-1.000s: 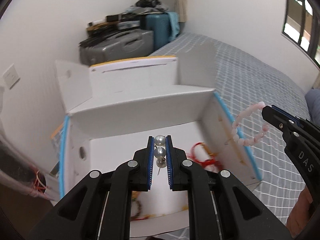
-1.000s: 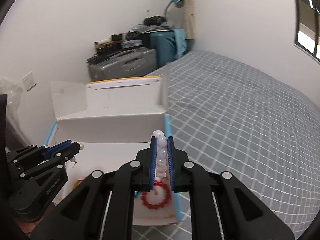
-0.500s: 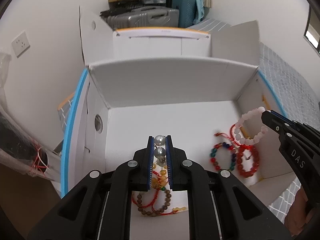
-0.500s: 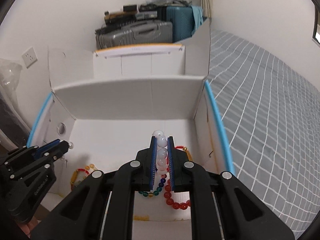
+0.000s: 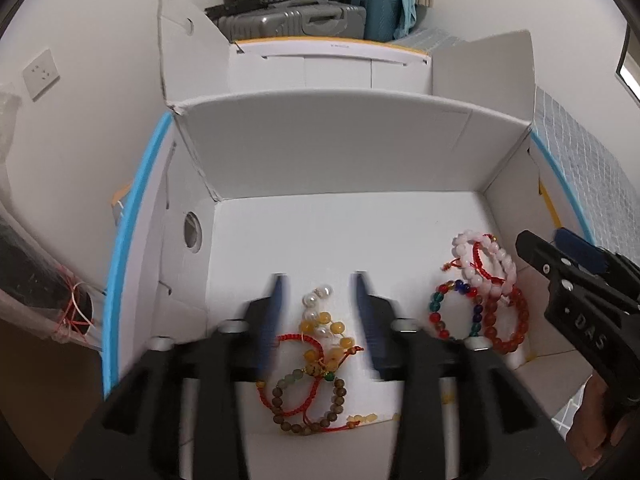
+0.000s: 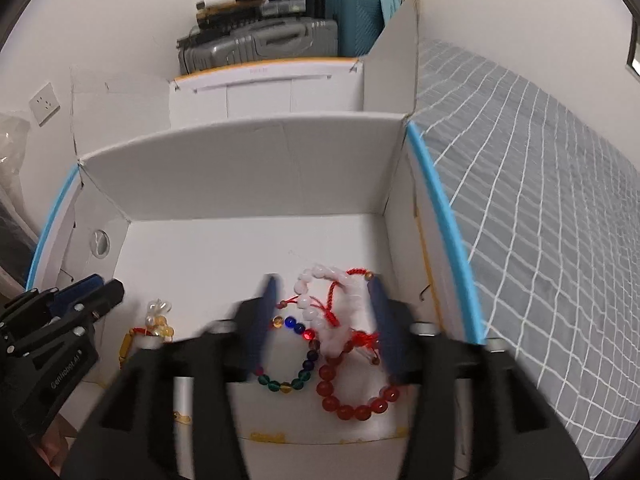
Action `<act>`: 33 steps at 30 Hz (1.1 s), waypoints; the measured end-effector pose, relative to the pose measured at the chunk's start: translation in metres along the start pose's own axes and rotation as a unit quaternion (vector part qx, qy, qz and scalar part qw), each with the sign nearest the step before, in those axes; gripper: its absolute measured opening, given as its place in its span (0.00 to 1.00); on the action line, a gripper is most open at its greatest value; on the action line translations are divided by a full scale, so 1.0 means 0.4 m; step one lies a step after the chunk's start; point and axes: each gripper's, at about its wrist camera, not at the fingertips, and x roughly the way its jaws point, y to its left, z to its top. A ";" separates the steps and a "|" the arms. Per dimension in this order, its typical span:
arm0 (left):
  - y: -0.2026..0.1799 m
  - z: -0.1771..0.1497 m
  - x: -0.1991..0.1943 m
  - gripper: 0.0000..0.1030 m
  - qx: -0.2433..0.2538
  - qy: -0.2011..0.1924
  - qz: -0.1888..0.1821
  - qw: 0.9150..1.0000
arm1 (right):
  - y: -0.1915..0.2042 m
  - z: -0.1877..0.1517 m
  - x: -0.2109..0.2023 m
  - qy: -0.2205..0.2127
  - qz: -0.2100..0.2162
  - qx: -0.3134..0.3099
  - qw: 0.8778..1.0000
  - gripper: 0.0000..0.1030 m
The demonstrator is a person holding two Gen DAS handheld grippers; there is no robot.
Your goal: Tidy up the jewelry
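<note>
A white cardboard box holds the jewelry on its floor. My left gripper is open above a pile of bead bracelets, and the pearl earring lies loose on that pile between the fingers. My right gripper is open over the right pile, where the pink bead bracelet lies on a dark red bracelet beside a multicoloured one. The pink bracelet also shows in the left wrist view, with the right gripper beside it.
The box sits on a bed with a grey checked cover. Box flaps stand up at the back and right. Suitcases are stacked against the far wall. A wall socket and a plastic bag are on the left.
Both grippers moved lower into the box and opened. The pearl earring dropped onto the left pile and the pink bracelet dropped onto the right pile.
</note>
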 end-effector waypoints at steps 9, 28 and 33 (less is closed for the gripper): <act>0.000 -0.054 -0.144 0.90 -0.006 -0.069 0.020 0.997 | -0.026 -0.042 -0.165 -0.067 0.011 -0.010 0.998 0.93; 0.015 -0.268 -0.224 0.94 -0.018 -0.083 0.017 0.996 | -0.036 -0.251 -0.252 -0.071 0.004 -0.004 0.997 0.93; 0.009 -0.291 -0.232 0.94 -0.016 -0.085 0.010 0.996 | -0.035 -0.270 -0.256 -0.070 0.000 -0.008 0.997 0.93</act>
